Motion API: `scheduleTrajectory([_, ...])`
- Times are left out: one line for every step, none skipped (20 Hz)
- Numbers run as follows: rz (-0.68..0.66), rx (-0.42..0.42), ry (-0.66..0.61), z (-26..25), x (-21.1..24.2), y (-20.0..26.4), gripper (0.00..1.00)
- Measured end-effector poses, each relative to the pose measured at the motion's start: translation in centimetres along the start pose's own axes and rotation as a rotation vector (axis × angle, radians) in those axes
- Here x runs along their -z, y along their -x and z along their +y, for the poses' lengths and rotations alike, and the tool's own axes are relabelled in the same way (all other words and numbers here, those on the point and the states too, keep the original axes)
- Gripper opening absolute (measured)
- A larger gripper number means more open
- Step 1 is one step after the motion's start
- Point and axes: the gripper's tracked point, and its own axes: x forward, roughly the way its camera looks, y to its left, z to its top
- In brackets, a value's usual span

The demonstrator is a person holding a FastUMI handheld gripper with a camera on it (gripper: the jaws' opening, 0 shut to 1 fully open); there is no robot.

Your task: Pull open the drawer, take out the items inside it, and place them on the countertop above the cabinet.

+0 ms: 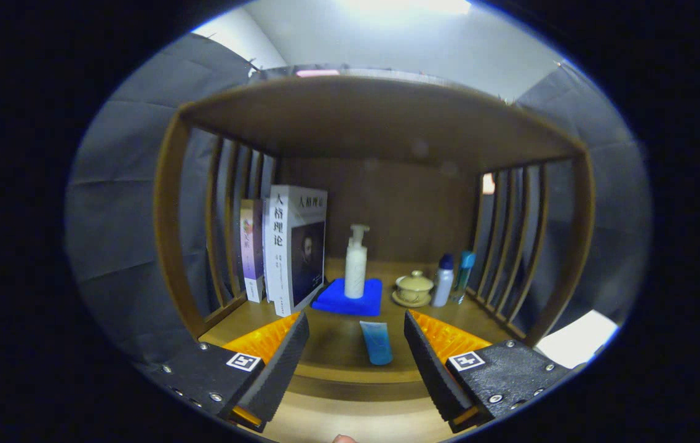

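My claw (356, 344) hangs with its two fingers spread wide and nothing between them, pointing into the wooden cabinet (381, 117). Just ahead, between the fingertips, a small blue tube (376, 342) lies flat on the countertop (331, 344), its length running away from me.

I judge the tube to be an item out of the drawer that now sits where the task wants it, so the step in hand is most likely letting go and backing off. To do that well, I would keep the fingers wide and draw straight back along the tube's own line, so neither ribbed pad brushes it and rolls it off the front lip. It lies near that edge, so any sideways drift is the risk. If more items wait below, I would lift clear of the lip before dropping toward the drawer; I cannot see the drawer from here.

The tube looks soft and translucent, pale at the near end and deeper blue toward the far end, flat rather than round, so it should stay put if left alone.

Beyond it stand a white pump bottle (356, 263) on a blue cloth (347, 299), a lidded cup (414, 288) on a saucer, two small bottles (452, 277) to the right, and upright books (288, 246) to the left.
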Motion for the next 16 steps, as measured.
scheduleTrajectory([-0.045, 0.009, 0.005, 0.3, -0.9, 2.0, 0.95])
scheduleTrajectory([-0.086, 0.005, 0.002, 0.9, -1.4, 4.0, 0.95])
scheduleTrajectory([-0.121, -0.012, -0.004, 1.5, -1.6, 5.8, 0.95])
scheduleTrajectory([-0.162, -0.042, -0.012, 2.7, -1.8, 8.0, 0.95])
scheduleTrajectory([-0.203, -0.076, -0.007, 3.9, -1.7, 10.0, 0.95])
scheduleTrajectory([-0.227, -0.089, 0.003, 4.4, -1.2, 11.2, 0.95])
scheduleTrajectory([-0.236, -0.097, 0.016, 4.9, -0.1, 12.7, 0.95])
scheduleTrajectory([-0.226, -0.102, 0.021, 5.4, 1.4, 14.0, 0.95])
scheduleTrajectory([-0.205, -0.11, 0.02, 5.9, 3.1, 15.2, 0.95])
scheduleTrajectory([-0.18, -0.122, 0.012, 6.5, 4.5, 16.0, 0.95])
scheduleTrajectory([-0.165, -0.123, 0.002, 6.7, 5.8, 16.9, 0.95])
scheduleTrajectory([-0.161, -0.118, -0.014, 6.6, 6.7, 17.8, 0.95])
scheduleTrajectory([-0.154, -0.111, -0.033, 6.4, 7.6, 18.4, 0.95])
scheduleTrajectory([-0.137, -0.108, -0.048, 6.3, 8.8, 19.1, 0.95])
scheduleTrajectory([-0.124, -0.098, -0.053, 5.9, 10.0, 19.6, 0.95])
scheduleTrajectory([-0.105, -0.086, -0.055, 5.4, 11.2, 20.2, 0.95])
